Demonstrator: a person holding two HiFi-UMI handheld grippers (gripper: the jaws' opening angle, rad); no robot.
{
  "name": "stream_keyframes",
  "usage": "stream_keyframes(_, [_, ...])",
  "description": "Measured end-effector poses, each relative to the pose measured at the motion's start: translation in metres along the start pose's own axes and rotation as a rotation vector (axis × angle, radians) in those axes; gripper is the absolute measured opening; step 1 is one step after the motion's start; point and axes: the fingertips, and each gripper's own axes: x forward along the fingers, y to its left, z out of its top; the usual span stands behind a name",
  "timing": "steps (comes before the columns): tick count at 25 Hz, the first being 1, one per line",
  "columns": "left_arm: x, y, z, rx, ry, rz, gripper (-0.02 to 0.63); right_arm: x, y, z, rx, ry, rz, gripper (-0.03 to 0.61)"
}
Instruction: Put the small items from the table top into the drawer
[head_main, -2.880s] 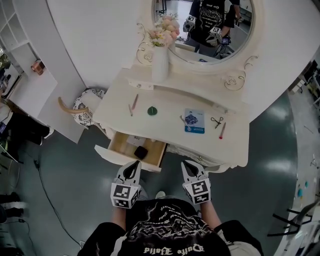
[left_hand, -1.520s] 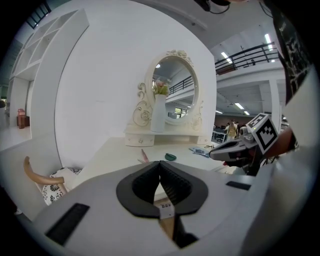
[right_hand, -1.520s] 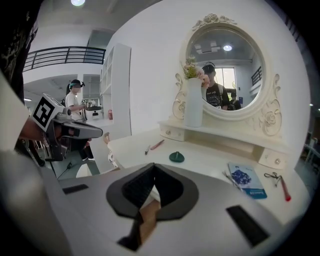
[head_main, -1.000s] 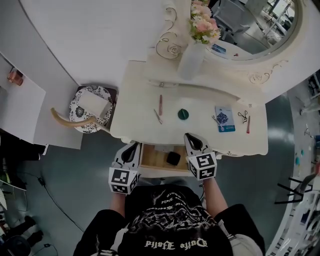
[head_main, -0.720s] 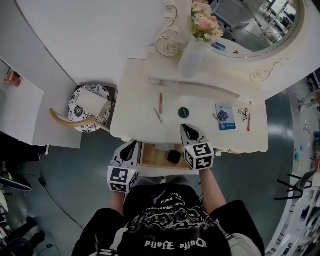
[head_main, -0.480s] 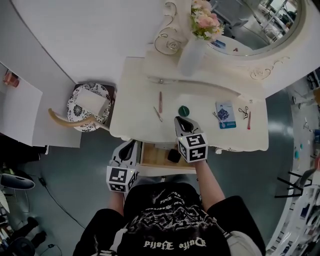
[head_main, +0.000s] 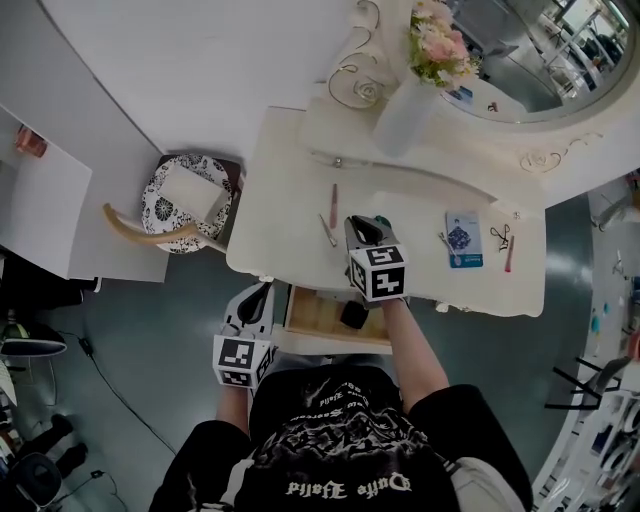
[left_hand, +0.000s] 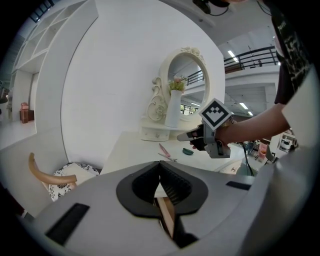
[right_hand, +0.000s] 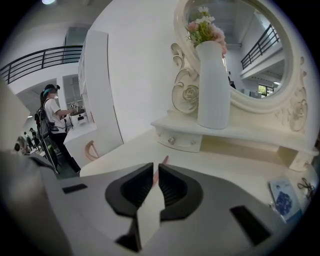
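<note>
Right now the small green item (left_hand: 187, 151) lies on the cream counter (head_main: 290, 180), a little in from its near edge, with the right gripper (head_main: 362, 222) poised just above it. The head view shows only a sliver of green beside the gripper's tip. That gripper's jaws have just been opening and stand a narrow slit apart with nothing between them. Just left of the green item lies a pink stick (head_main: 334, 203), pointing far to near, and a thin pale clip (head_main: 327, 229) lies slanted by its near end. Well to the right sit a blue and white card (head_main: 463, 238), a small black looped tool (head_main: 499, 236) and a red stick (head_main: 510, 253), the last two close together near the counter's right end. Under the counter's near edge the drawer (head_main: 312, 312) stands pulled out, its wooden floor showing, with a black object (head_main: 352, 316) at its right side. The left gripper (head_main: 262, 292) hangs by the drawer's left corner, off the counter, its jaws closed tip to tip and empty. At the far side a white vase (head_main: 403, 118) of pink flowers stands on a raised shelf before an oval mirror (head_main: 560, 60), and a patterned stool (head_main: 185, 195) sits on the floor to the left
</note>
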Motion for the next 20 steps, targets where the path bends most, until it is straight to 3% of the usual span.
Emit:
stream_keyframes(3, [0.001, -0.002, -0.003, -0.006, 0.010, 0.006, 0.015, 0.011, 0.000, 0.002, 0.025, 0.017, 0.016, 0.091])
stream_keyframes(7, [0.003, -0.004, -0.006, -0.008, 0.026, 0.011, 0.015, 0.023, -0.002, 0.003, 0.037, 0.032, 0.028, 0.092])
stream_keyframes(9, [0.002, -0.003, -0.007, -0.004, 0.036, 0.016, 0.015, 0.029, 0.000, 0.003, 0.045, 0.040, 0.047, 0.127])
stream_keyframes(20, [-0.005, 0.010, -0.016, -0.008, 0.069, 0.073, 0.015, 0.066, -0.002, 0.004, 0.063, 0.085, 0.029, 0.135])
